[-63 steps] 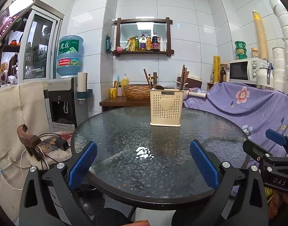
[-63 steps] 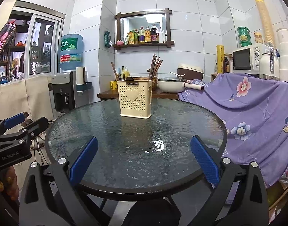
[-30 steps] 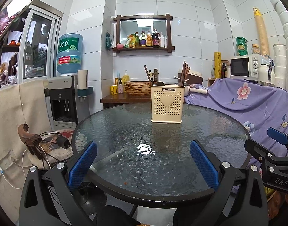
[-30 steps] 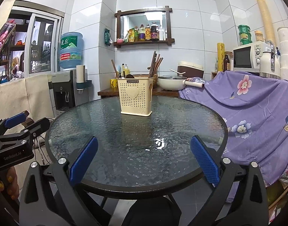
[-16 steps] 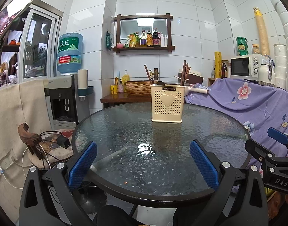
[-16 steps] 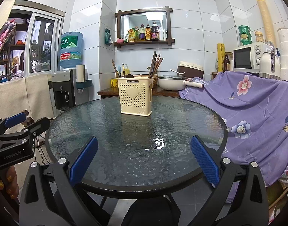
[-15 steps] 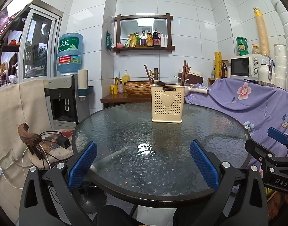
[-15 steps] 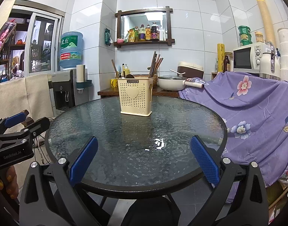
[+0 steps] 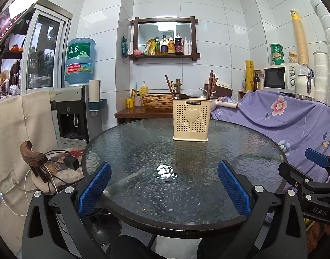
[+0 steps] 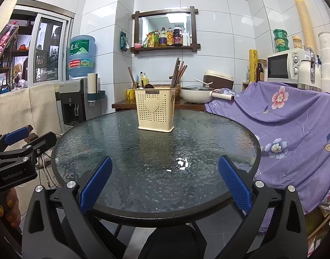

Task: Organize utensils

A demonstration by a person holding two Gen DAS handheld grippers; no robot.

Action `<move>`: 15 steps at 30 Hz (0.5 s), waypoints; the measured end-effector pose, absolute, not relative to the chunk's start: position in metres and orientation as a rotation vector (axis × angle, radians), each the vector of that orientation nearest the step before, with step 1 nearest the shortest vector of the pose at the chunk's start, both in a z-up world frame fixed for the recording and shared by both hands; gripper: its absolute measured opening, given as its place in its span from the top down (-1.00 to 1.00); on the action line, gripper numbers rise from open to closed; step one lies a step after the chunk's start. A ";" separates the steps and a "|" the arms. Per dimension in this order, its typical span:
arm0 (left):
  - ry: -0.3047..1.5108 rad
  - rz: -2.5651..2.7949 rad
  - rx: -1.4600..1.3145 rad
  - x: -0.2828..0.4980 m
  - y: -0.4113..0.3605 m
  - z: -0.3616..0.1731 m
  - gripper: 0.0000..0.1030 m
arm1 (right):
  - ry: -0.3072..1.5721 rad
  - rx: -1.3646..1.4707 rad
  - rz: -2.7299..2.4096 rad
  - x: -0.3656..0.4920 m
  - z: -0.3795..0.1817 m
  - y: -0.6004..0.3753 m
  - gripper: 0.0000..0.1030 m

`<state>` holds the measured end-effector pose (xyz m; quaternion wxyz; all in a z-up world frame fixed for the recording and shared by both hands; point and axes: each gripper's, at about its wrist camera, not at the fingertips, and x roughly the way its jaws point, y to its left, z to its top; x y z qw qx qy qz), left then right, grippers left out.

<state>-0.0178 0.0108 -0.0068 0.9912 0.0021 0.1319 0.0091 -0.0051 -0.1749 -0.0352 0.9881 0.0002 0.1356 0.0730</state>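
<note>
A cream perforated utensil holder (image 9: pixel 190 119) with a heart on its front stands on the far side of the round glass table (image 9: pixel 143 149); it also shows in the right wrist view (image 10: pixel 156 112). Dark chopsticks (image 9: pixel 210 85) and other utensil handles (image 9: pixel 169 86) stick up from it, as the right wrist view shows too (image 10: pixel 178 72). My left gripper (image 9: pixel 164 187) is open and empty, held over the table's near edge. My right gripper (image 10: pixel 164 183) is also open and empty at the near edge, to the right of the left one.
A purple floral cloth (image 10: pixel 294 116) covers furniture on the right, with a microwave (image 9: pixel 281 81) behind it. A water dispenser (image 9: pixel 75 112) stands at the left. A wooden side table (image 10: pixel 126 104) with a white pot (image 10: pixel 197 97) is behind the glass table. Cables and a stool (image 9: pixel 57 166) lie at left.
Both grippers have drifted slightly; the view rose a little over two seconds, then held still. Both stay open and empty. The holder has not moved.
</note>
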 end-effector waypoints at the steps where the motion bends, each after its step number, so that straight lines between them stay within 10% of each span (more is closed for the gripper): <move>1: 0.268 0.017 0.002 -0.018 0.011 -0.007 -0.88 | 0.271 0.000 0.146 -0.005 -0.035 -0.175 -0.88; 15: 0.280 0.015 -0.002 -0.016 0.013 -0.007 -0.88 | 0.272 -0.002 0.146 -0.005 -0.035 -0.174 -0.88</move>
